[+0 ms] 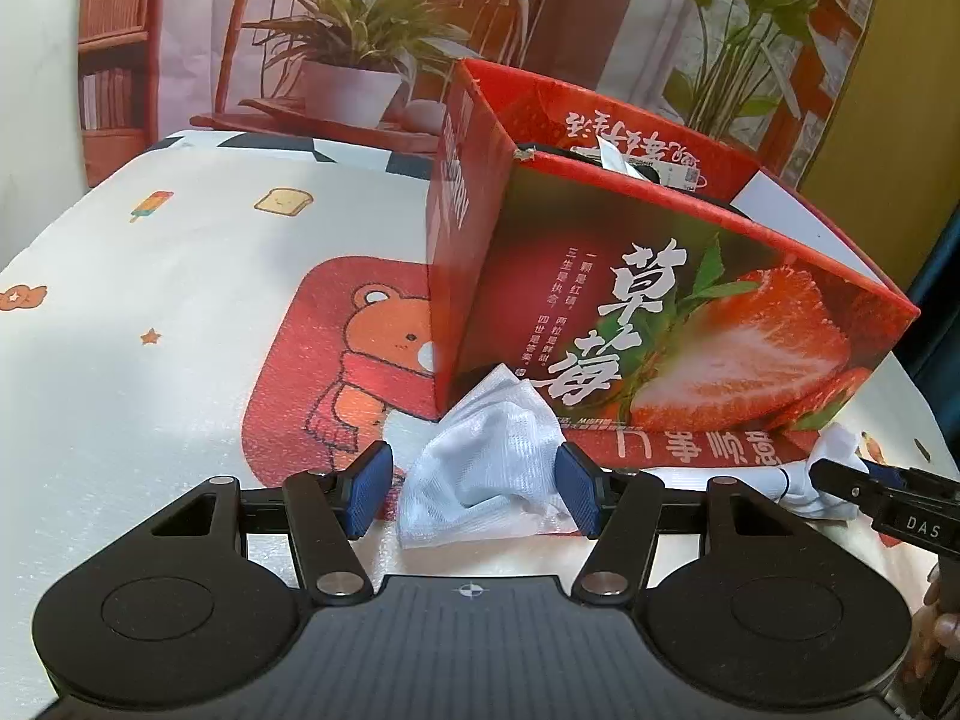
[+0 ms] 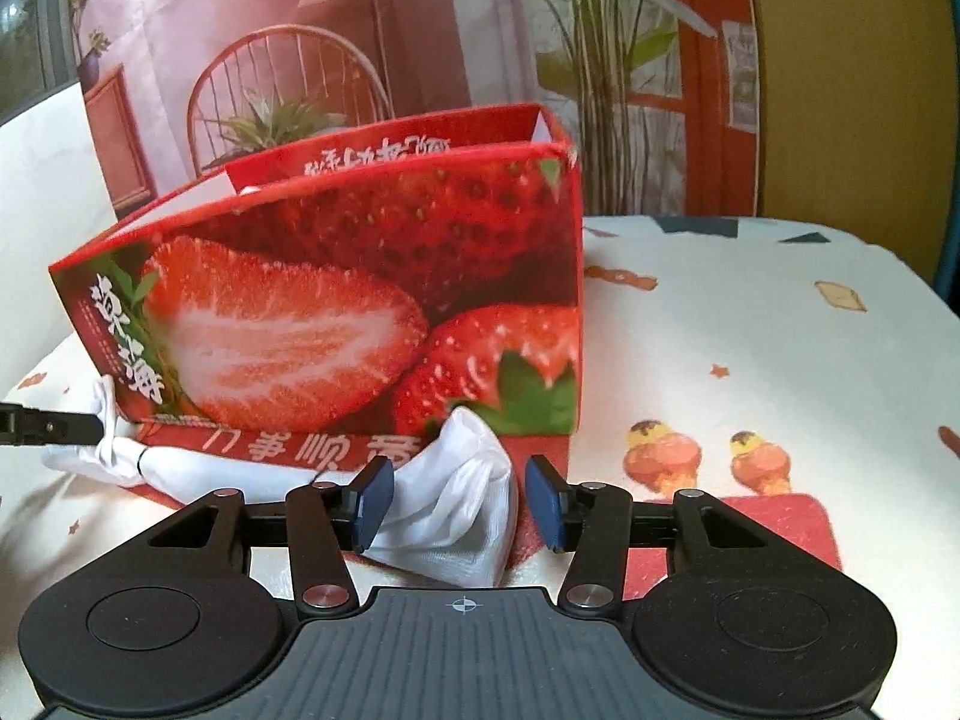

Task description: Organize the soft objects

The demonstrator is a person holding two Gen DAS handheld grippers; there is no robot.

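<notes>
Both grippers at the ends of one long white cloth, in front of the strawberry box.

Left wrist view: left gripper [image 1: 474, 489] has its blue pads spread on either side of a bunched end of the white cloth [image 1: 480, 468]; whether the pads touch it I cannot tell. Cloth lies on the printed table cover [image 1: 150, 312], touching the near corner of the strawberry box [image 1: 660, 312]. Far right, the right gripper [image 1: 840, 477] meets the cloth's other end.
Right wrist view: right gripper [image 2: 459, 504] fingers spread, white cloth [image 2: 456, 492] bunched between them, left pad touching. The left gripper [image 2: 60, 426] at far left reaches the other end; grip cannot be told.
</notes>
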